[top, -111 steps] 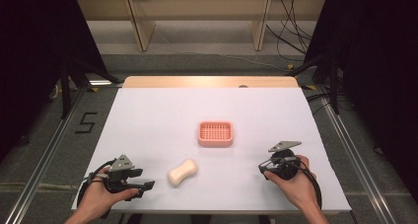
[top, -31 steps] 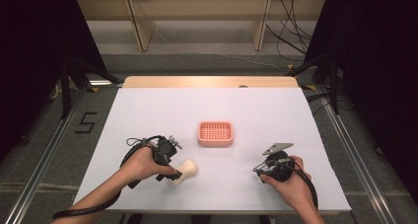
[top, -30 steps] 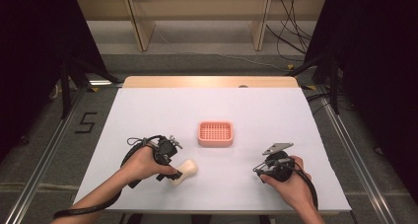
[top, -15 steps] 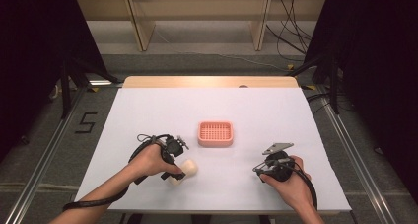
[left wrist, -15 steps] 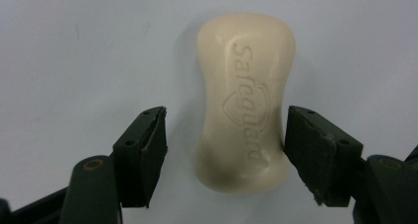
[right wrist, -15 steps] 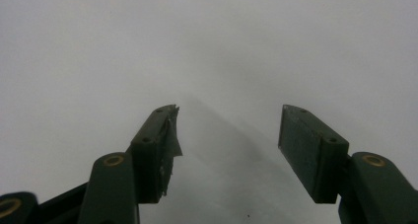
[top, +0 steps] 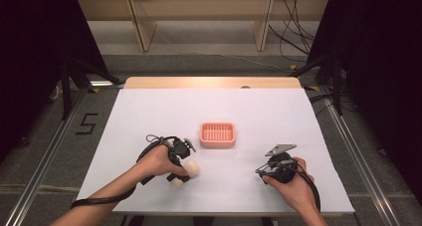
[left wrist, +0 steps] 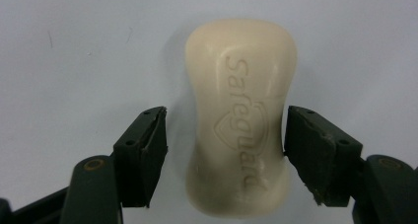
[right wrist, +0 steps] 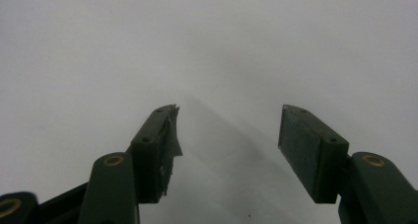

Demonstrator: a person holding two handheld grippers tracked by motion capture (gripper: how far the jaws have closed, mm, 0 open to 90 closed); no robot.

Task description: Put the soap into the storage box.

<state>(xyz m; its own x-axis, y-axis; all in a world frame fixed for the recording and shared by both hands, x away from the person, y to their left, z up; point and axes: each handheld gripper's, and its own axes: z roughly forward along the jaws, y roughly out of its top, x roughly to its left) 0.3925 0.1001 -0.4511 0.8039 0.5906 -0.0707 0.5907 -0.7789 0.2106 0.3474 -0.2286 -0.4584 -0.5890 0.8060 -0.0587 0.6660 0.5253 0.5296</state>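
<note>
White covering is lying over the tabletop, and on it two things are sitting: one cream soap bar and one pink slotted soap dish. Two claws are working here, one in each hand.

The left hand is reaching in from the lower left, its forearm slanting up toward the middle, and it is holding the left claw down over the soap bar at the near centre of the tabletop. In the left gripper view the left claw is standing open with the bar lying between its jaws. The right-side jaw is pressing or nearly pressing against the bar's edge, while the left-side jaw is standing apart from it with a strip of white showing in the gap. The bar is lying flat, waisted in the middle, with "Safeguard" stamped along its length.

The right hand is resting near the front right of the tabletop, well apart from the soap. The right claw is pointing left. In the right gripper view the right claw is gaping open above bare white surface, gripping nothing, with its shadow falling between the jaws.

The soap dish is sitting just beyond the bar, toward the centre, not touching either claw. A black cable is trailing from the left claw along the forearm.
</note>
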